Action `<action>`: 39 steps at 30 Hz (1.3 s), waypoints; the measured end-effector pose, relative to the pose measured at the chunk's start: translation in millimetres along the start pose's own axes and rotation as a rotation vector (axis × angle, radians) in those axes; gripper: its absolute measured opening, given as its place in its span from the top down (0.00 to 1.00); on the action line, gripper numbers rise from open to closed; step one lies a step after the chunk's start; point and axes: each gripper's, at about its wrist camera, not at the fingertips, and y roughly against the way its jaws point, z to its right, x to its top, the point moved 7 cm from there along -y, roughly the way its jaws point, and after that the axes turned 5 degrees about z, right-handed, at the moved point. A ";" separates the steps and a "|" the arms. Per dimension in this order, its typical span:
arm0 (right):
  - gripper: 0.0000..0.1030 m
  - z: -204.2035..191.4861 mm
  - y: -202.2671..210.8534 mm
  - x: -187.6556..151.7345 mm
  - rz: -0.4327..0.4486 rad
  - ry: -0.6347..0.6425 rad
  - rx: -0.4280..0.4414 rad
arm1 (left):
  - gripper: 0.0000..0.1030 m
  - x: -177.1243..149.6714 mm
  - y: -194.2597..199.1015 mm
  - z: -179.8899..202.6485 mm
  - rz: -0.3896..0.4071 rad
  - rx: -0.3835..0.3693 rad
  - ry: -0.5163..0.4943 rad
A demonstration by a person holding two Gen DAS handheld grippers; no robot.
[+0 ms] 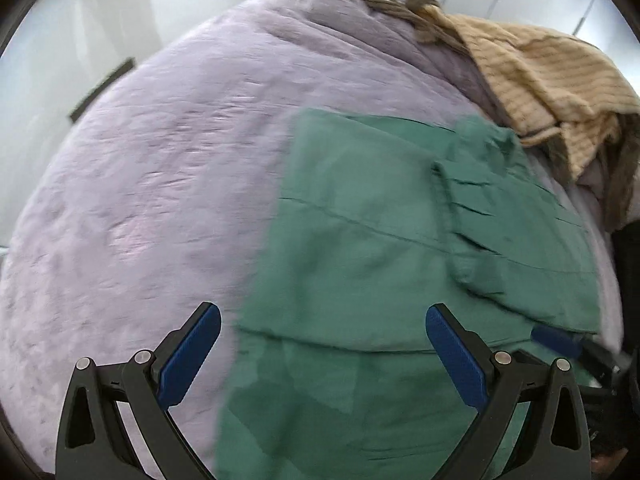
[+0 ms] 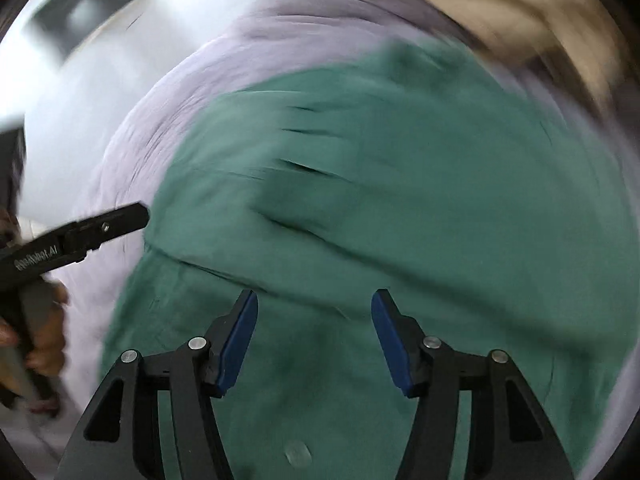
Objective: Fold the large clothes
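With both the left hand-held gripper (image 1: pixel 323 332) and right hand-held gripper (image 2: pixel 314 320) spread and empty above the green garment (image 1: pixel 360 240) half-folded on the lilac bed (image 1: pixel 140 180), I'd pinch its near hem corners evenly before folding.

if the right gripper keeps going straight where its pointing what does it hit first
Most likely the green garment: it fills the view ahead between the open pads of the right gripper, with nothing in front of it. The picture is motion-blurred, so depth is uncertain.
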 end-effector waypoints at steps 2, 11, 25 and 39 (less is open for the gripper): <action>0.39 50.4 20.0 -6.2 0.041 -0.220 0.042 | 0.00 4.4 -6.3 17.1 -0.008 -0.038 -0.012; 0.38 197.6 58.8 -21.0 0.269 -0.844 0.226 | 0.00 25.1 -51.4 108.3 0.002 -0.076 -0.149; 0.97 276.8 66.0 -43.0 0.405 -1.158 0.257 | 0.00 16.1 -99.5 117.1 -0.059 0.064 -0.214; 0.94 264.6 86.0 -67.3 0.326 -1.011 0.123 | 0.00 14.9 -97.8 129.4 -0.061 0.101 -0.228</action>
